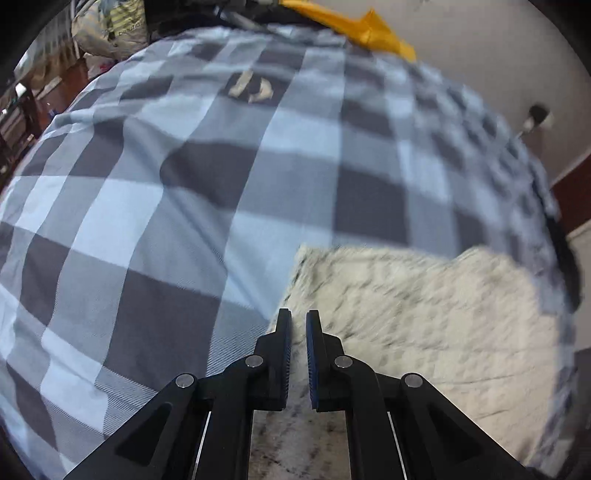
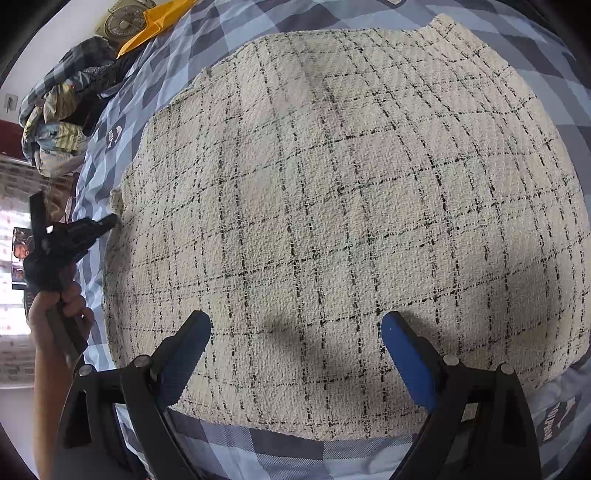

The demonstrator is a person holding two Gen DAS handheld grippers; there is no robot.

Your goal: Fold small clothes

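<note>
A cream tweed garment [image 2: 332, 203] with thin black checks lies spread flat on a blue-grey checked bed cover [image 2: 229, 454]. My right gripper [image 2: 295, 319] hovers over the garment's near edge, open wide, with nothing between its fingers. My left gripper [image 2: 110, 219], held by a person's hand [image 2: 70, 306], sits at the garment's left edge beside a small raised flap. In the left wrist view the left gripper [image 1: 298, 314] is shut to a narrow slit above the garment's corner [image 1: 424, 314]. I see no fabric pinched in it.
A pile of crumpled clothes [image 2: 62, 125] lies at the far left of the bed, with a yellow item [image 2: 155, 26] and a fan [image 2: 123, 22] beyond it. A wall with a socket [image 1: 537, 114] borders the bed's far side.
</note>
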